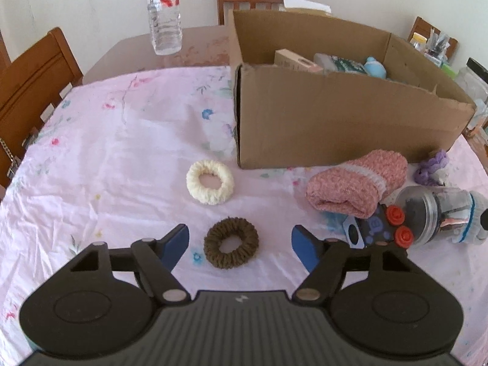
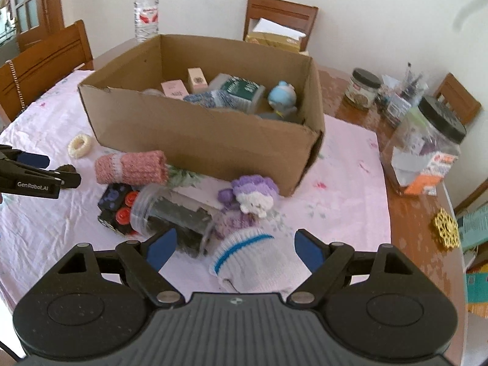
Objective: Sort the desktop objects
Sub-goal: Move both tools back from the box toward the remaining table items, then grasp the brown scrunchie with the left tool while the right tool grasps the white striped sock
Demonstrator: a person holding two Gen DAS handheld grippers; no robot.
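A brown knitted scrunchie lies on the pink cloth between the fingers of my left gripper, whose pads stand clear of it on both sides. A cream scrunchie lies just beyond. My right gripper is open over a white sock with a blue stripe. The sock sits between the fingers, untouched. Ahead of it lie a clear plastic jar on its side, a dark toy with red buttons, a rolled pink sock and a purple knitted piece. The left gripper shows at the left edge of the right wrist view.
An open cardboard box holding several items stands at the back of the cloth. A water bottle stands behind it. Jars and a pen holder crowd the bare wood on the right. Wooden chairs ring the table.
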